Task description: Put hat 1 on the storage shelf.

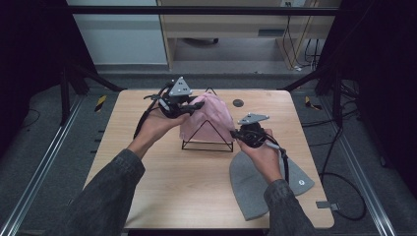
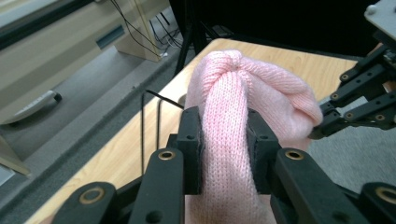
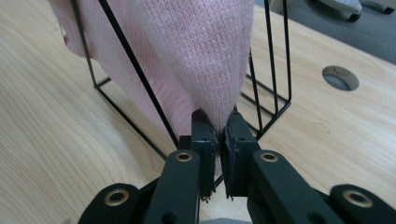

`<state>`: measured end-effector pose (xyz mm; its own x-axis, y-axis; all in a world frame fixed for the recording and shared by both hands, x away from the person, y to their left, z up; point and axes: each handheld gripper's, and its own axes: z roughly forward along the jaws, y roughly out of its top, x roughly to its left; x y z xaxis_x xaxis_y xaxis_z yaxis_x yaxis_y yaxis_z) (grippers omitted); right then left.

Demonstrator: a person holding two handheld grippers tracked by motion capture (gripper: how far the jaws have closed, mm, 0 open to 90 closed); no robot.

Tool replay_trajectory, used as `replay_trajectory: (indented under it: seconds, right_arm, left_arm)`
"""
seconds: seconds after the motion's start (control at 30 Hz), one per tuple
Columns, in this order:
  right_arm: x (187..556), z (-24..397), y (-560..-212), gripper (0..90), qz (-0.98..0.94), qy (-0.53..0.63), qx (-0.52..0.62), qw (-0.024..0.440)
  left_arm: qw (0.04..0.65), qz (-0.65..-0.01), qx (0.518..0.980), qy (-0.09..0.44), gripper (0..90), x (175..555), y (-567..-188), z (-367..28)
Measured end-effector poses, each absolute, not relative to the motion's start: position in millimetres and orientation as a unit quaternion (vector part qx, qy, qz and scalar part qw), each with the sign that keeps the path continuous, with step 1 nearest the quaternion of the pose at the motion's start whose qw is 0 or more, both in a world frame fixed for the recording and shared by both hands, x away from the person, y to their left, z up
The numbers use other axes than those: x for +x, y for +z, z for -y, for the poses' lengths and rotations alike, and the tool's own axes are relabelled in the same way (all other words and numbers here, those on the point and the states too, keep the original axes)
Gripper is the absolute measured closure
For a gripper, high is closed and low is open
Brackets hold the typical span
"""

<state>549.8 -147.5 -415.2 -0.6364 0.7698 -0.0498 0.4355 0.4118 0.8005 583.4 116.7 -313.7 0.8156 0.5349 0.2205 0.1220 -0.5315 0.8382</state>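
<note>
High view: left gripper and right gripper both clamped on pink beanie.

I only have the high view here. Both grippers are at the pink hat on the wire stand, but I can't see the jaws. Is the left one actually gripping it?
Observer: Yes. In the left gripper view the left gripper pinches a thick fold of the pink hat between its pads.
Operator: And the right one?
Observer: The right gripper is shut on the hat's lower edge, down by the base of the wire stand.
Operator: Is the hat inside the stand or over it?
Observer: At the right gripper's grip, the knit hangs behind the nearest slanted wire.
</note>
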Motion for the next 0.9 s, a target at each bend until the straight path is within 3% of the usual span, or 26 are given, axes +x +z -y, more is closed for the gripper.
replay_trajectory:
  seconds: [0.3,0.37,0.47,0.63,0.9]
  right_arm:
    - [548.1,151.2,-426.6,82.6,-0.818,0.389,0.373,0.199]
    - [547.5,151.0,-426.6,78.9,-0.819,0.388,0.372,0.200]
    - [543.8,152.1,-424.6,64.0,-0.819,0.385,0.375,0.199]
    - [525.7,163.6,-417.7,52.0,-0.819,0.381,0.375,0.208]
    - [511.6,191.3,-417.9,41.7,-0.804,0.370,0.410,0.219]
  left_arm:
    - [0.436,-0.202,0.851,0.214,71.4,577.4,-325.7,-112.4]
    - [0.437,-0.204,0.850,0.213,71.4,576.7,-327.0,-112.1]
    - [0.429,-0.203,0.855,0.209,71.2,574.5,-329.5,-110.8]
    - [0.421,-0.205,0.859,0.206,70.3,571.6,-332.7,-108.9]
    - [0.424,-0.227,0.857,0.186,61.4,571.8,-339.3,-113.0]
